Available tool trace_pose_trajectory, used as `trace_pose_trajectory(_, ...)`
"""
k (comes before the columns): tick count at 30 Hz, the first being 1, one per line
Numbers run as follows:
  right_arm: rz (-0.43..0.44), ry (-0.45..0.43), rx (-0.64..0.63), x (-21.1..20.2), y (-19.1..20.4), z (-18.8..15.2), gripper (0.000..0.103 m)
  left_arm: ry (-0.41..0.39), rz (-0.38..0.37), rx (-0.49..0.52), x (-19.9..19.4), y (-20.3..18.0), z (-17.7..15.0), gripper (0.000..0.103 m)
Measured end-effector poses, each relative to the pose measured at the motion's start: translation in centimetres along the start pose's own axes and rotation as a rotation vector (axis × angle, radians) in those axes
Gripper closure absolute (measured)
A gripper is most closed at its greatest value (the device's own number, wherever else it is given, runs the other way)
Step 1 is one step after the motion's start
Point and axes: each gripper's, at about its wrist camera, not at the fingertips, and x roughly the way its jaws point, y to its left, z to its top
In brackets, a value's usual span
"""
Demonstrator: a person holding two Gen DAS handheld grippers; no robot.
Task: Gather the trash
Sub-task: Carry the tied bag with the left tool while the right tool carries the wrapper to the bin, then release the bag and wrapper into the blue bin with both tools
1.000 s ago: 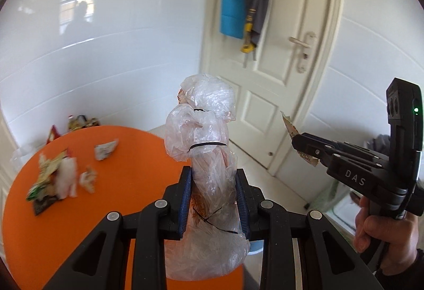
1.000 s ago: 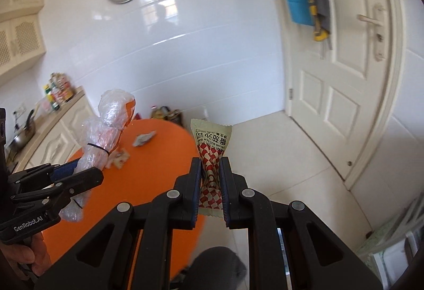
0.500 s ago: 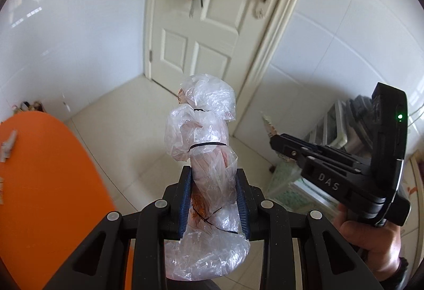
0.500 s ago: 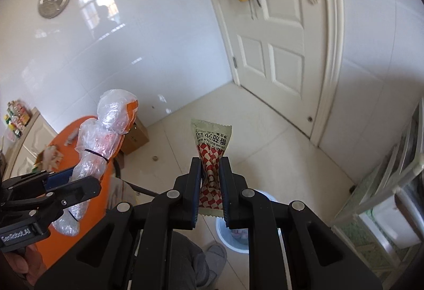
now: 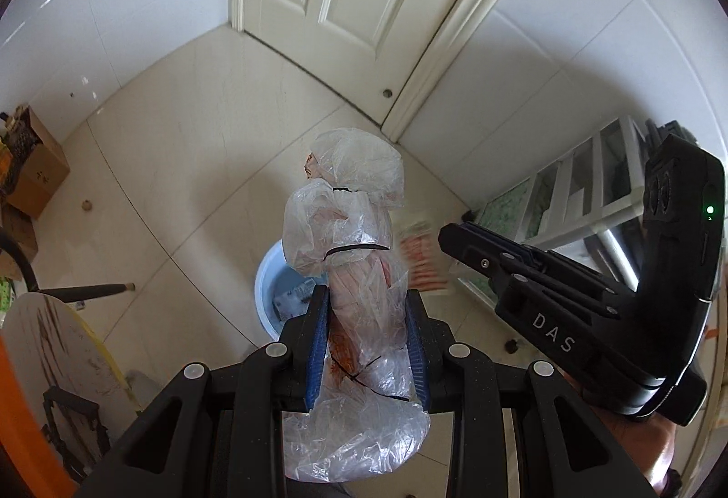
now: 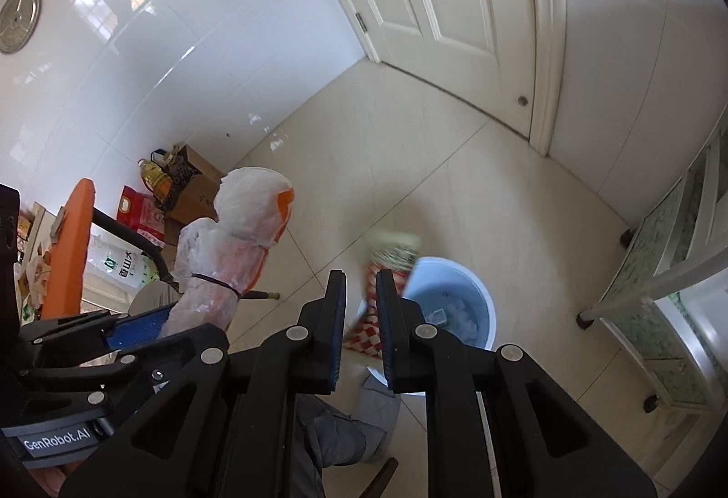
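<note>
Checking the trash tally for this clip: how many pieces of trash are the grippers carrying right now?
2. A crumpled clear plastic bag is in the left gripper; a red-and-white checked snack wrapper is in the right gripper, above the pale blue bin. More may lie hidden inside the bin.

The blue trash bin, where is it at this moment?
The blue trash bin stands on the tiled floor, low and centre in both wrist views, just beyond the snack wrapper and behind the plastic bundle.

Bin [image 6: 473,307] on floor [image 6: 455,179] below both held pieces, door [image 6: 437,11] beyond.
</note>
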Motion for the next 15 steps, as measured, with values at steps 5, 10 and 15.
trace_pose_trajectory(5,-0.022,0.054,0.022,2.6,-1.0,-0.1,0.087,0.069,0.036,-0.004,3.7,0.6,2.6,0.049)
trace_pose_trajectory(10,-0.061,0.059,0.069,2.9,-2.2,-0.4,0.050,0.053,0.090,-0.016,4.4,0.4,4.1,0.013)
trace_pose_trajectory(15,-0.091,0.011,0.123,1.4,-3.2,-0.7,0.004,0.026,0.127,-0.026,3.1,0.3,3.5,0.008)
